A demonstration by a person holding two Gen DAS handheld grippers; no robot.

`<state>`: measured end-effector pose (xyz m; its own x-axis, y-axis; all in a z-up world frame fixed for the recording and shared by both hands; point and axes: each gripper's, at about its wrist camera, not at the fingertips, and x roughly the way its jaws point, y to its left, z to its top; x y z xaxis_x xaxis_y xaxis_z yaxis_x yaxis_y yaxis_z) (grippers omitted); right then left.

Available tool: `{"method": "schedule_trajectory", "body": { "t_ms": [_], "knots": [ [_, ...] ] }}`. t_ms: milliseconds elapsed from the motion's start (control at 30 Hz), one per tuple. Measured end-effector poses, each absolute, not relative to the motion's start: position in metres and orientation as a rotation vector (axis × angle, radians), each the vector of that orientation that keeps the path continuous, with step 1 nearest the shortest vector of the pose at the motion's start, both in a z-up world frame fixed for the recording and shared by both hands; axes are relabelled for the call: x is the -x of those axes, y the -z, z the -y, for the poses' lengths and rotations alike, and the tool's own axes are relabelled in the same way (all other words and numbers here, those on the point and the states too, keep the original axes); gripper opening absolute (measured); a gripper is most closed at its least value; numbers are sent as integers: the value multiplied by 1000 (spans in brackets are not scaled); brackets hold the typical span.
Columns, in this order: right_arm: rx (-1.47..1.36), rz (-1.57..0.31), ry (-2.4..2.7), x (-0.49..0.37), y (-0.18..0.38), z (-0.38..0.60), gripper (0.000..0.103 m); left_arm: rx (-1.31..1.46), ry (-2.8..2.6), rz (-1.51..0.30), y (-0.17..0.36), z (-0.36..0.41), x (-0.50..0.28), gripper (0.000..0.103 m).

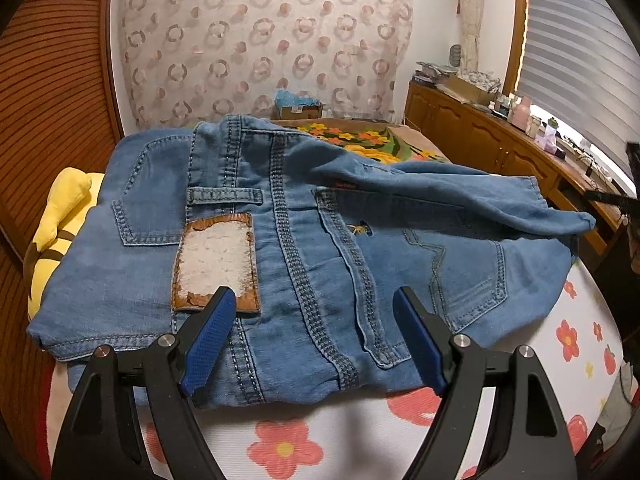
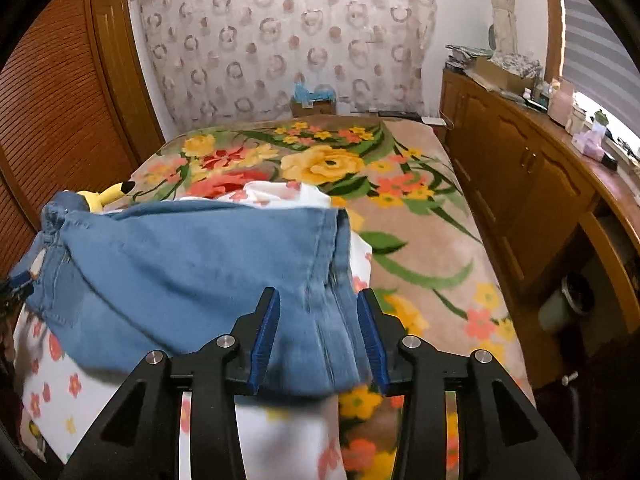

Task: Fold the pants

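Blue-padded black fingers of the left gripper [image 1: 314, 300] stand wide apart just above the folded blue denim pants [image 1: 304, 240], pinching nothing. These pants lie seat-up on a white cloth printed with red flowers [image 1: 288, 436], their worn brown leather waistband patch [image 1: 218, 260] just beyond the left finger and one leg doubled back over the far side. Seen from the right wrist, the right gripper [image 2: 318, 300] has its fingers partly apart with the hemmed end of the pants leg [image 2: 208, 264] between them; the pads do not visibly press on the denim. Beside the pants sits a yellow plush toy [image 1: 60, 216]. Farther out spreads a tan floral blanket [image 2: 420, 208], a wooden cabinet [image 2: 520, 184] along its right edge, and a circle-patterned curtain [image 2: 288, 36] behind.
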<state>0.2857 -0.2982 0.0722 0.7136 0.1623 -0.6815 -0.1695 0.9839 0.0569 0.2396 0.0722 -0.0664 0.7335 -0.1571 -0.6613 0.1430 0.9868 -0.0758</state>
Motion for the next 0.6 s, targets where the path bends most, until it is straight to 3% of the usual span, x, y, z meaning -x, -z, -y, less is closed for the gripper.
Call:
{"method": "schedule_trajectory", "body": {
  "t_ms": [533,567,600],
  "knots": [
    [9,-1029,-227,-398,-1,288,42,22,180,-757,79,-68,-245,81],
    [9,-1031,-230,-401,-2,288,36,22,181,-758,79,-68,-245,81],
    [10,-1033,-239,-401,-2,287,21,22,181,-756,79,-68,-245,81]
  ]
}}
